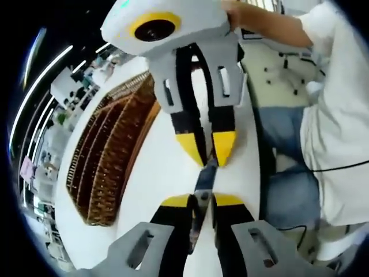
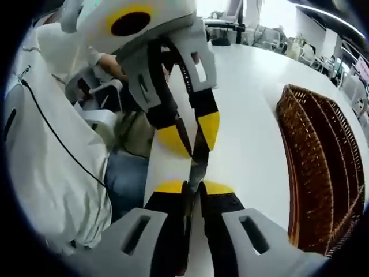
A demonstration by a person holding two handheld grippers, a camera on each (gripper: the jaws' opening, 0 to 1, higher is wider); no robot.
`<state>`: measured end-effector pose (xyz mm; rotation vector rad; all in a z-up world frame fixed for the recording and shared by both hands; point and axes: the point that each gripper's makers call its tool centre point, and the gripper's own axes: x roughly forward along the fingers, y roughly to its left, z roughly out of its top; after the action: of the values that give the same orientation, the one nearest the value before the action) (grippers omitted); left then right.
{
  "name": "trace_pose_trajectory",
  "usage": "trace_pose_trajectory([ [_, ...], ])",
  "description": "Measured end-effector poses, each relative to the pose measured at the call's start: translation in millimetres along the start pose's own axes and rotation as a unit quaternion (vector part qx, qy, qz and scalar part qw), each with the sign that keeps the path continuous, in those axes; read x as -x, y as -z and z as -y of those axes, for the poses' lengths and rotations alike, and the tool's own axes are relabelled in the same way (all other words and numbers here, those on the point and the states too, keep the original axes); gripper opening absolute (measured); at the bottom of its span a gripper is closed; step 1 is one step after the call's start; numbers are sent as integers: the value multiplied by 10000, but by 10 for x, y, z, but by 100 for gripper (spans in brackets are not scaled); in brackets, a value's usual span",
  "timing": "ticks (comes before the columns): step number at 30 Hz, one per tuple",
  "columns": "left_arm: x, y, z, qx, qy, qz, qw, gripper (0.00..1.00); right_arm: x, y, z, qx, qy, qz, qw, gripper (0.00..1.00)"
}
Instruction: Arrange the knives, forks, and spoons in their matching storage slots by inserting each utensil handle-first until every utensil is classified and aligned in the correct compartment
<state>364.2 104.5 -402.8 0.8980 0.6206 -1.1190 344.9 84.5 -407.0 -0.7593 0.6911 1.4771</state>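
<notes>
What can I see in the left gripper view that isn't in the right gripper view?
Left gripper view alone: strip lights along the ceiling and small dark items on a second surface past the person.
Right gripper view alone: chairs around the far end of the table, and a black cable across the person's white shirt.
Both: the left gripper and right gripper facing each other, shut on one slim metal utensil, the brown wicker tray and the white table.

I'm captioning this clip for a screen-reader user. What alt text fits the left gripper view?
Two yellow-tipped grippers meet tip to tip over a white table, both closed on one slim metal utensil: the left gripper from below, the right gripper from above. A brown wicker tray with long slots lies left; a person in a white shirt stands right.
</notes>
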Motion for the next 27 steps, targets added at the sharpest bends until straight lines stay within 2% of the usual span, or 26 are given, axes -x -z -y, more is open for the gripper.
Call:
trace_pose_trajectory([
  [4, 2, -1, 4, 13, -17, 18, 10000, 12, 2, -11, 20, 123, 233, -78, 9996, 9],
  [6, 3, -3, 8, -11, -22, 12, 10000, 12, 5, -14, 39, 372, 444, -153, 9982, 9],
  [10, -3, -13, 12, -135, 49, -47, 9999, 13, -7, -21, 41, 508, 556, -205, 9969, 8],
  [15, -18, -18, 7, -95, 334, -206, 9992, 13, -18, -21, 59, 700, 684, -226, 9949, 8],
  [23, -53, -4, 19, 302, 1012, -476, 9933, 13, -27, -22, 51, 954, 850, -276, 9914, 8],
  [27, -57, -3, 32, 344, 1096, -466, 9923, 12, -29, -21, 39, 1001, 900, -277, 9905, 8],
])
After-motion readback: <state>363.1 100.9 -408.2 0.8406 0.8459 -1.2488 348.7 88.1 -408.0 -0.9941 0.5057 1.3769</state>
